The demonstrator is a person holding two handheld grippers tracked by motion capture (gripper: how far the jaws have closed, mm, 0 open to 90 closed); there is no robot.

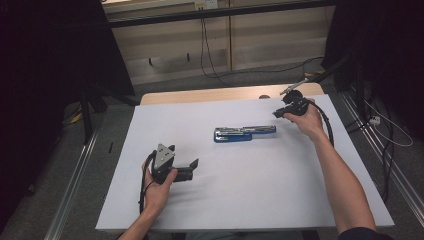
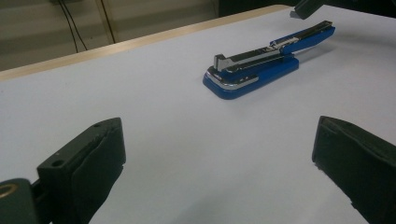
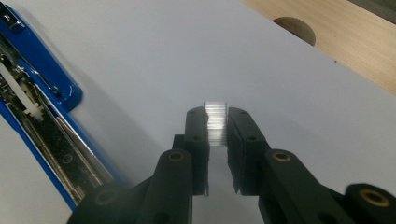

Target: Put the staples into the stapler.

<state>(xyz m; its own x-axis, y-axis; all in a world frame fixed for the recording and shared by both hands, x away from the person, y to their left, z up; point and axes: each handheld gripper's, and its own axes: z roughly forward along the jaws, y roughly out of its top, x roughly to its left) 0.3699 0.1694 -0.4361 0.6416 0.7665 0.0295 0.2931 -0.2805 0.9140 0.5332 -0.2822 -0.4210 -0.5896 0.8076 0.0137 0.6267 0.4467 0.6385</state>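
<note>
Left gripper (image 1: 186, 169) idles low, fingers wide open and empty, while right gripper (image 3: 217, 123) pinches a staple strip (image 3: 215, 122); open blue stapler (image 1: 244, 133) lies mid-bench (image 1: 210, 200), so I'd line the strip lengthwise over its channel and lower it flat, no tilt.

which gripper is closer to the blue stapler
Right. The right gripper, shut on a staple strip, hangs just past the stapler's open end; the left gripper sits open, farther off toward the person.
</note>
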